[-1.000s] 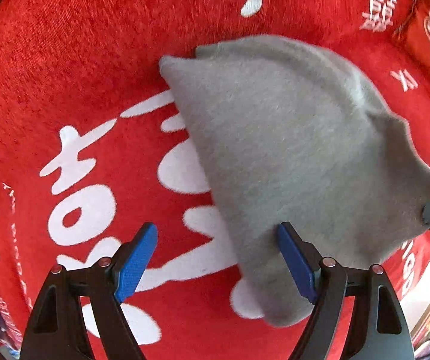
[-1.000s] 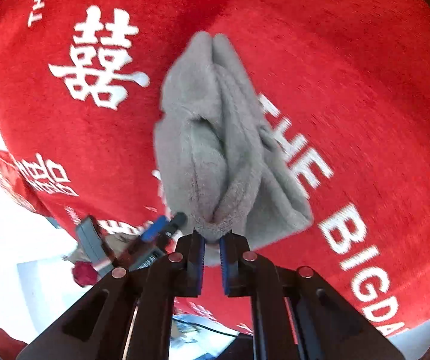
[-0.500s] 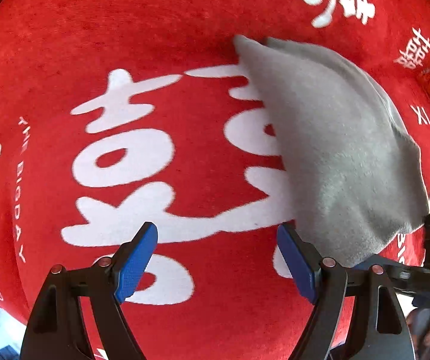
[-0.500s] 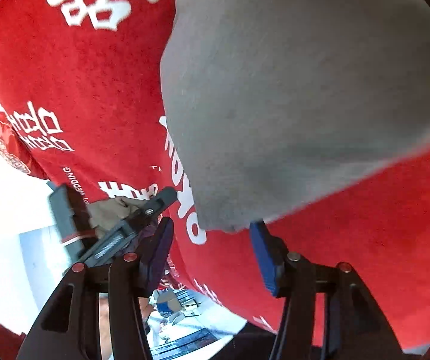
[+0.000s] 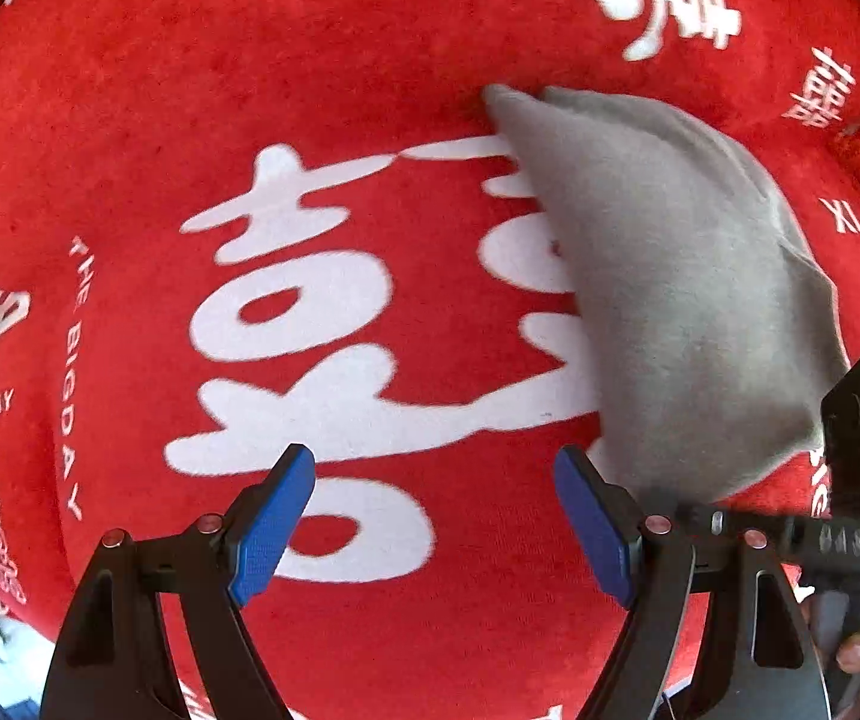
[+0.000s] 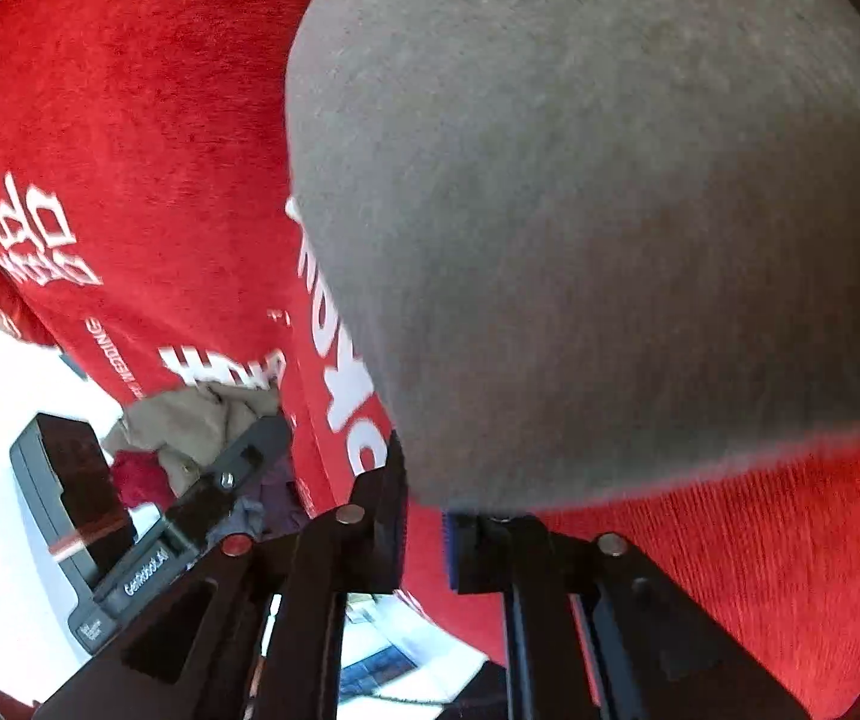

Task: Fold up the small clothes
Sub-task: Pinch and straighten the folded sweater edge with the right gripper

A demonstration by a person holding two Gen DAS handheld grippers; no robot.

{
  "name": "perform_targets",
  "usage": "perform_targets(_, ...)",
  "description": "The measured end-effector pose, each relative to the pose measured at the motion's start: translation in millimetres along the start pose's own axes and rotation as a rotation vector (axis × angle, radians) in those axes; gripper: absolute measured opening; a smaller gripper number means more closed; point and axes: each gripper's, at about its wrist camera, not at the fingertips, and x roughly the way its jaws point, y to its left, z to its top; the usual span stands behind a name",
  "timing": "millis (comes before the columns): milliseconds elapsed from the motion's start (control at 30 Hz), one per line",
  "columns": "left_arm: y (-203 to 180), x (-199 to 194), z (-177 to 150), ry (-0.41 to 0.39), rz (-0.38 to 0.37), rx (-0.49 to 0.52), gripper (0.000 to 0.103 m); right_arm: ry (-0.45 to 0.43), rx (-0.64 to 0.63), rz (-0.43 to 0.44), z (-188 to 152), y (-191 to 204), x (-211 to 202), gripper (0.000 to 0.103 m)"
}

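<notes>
Grey folded cloth (image 5: 688, 300) is lying on the red printed blanket (image 5: 370, 90), just right of the left tongs (image 5: 433, 516), which are gaping wide and empty. Right tongs (image 6: 424, 531) are pointing at its near edge, narrowed; whether they are pinching it I cannot tell.

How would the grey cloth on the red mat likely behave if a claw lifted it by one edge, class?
The grey cloth would probably droop and sag: it already lies in soft, rounded folds. It looks light, a small fuzzy knit. It should not slide easily, since the red mat looks napped.
</notes>
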Motion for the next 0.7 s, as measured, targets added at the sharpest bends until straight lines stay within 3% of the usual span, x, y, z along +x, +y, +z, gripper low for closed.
perform_targets(67, -10, -3, 3, -0.014, -0.011, 0.019, 0.083, 0.068, -0.089, -0.105, -10, 14, -12, 0.039)
perform_targets(133, -20, -6, 7, -0.023, -0.036, 0.02, 0.083, 0.058, -0.166, -0.1, -17, 26, -38, 0.039)
perform_targets(233, -34, -8, 17, -0.037, -0.065, 0.019, 0.083, -0.046, -0.237, -0.115, -9, 43, -92, 0.031)
perform_targets(400, -64, 0, 38, -0.05, -0.072, 0.039, 0.083, -0.145, -0.282, -0.228, 39, 51, -120, 0.029)
perform_targets(533, -78, 25, 41, -0.007, -0.024, 0.043, 0.083, -0.188, -0.212, -0.412, 78, 15, -121, 0.025)
perform_targets(567, -77, 29, 40, 0.005, -0.029, 0.029, 0.083, -0.201, -0.168, -0.394, 81, 8, -125, 0.018)
perform_targets(633, -74, 34, 38, 0.018, -0.039, 0.011, 0.083, -0.232, -0.077, -0.298, 79, -10, -136, 0.018)
perform_targets(700, -74, 36, 38, 0.021, -0.035, 0.016, 0.083, -0.227, -0.081, -0.291, 72, -13, -138, 0.018)
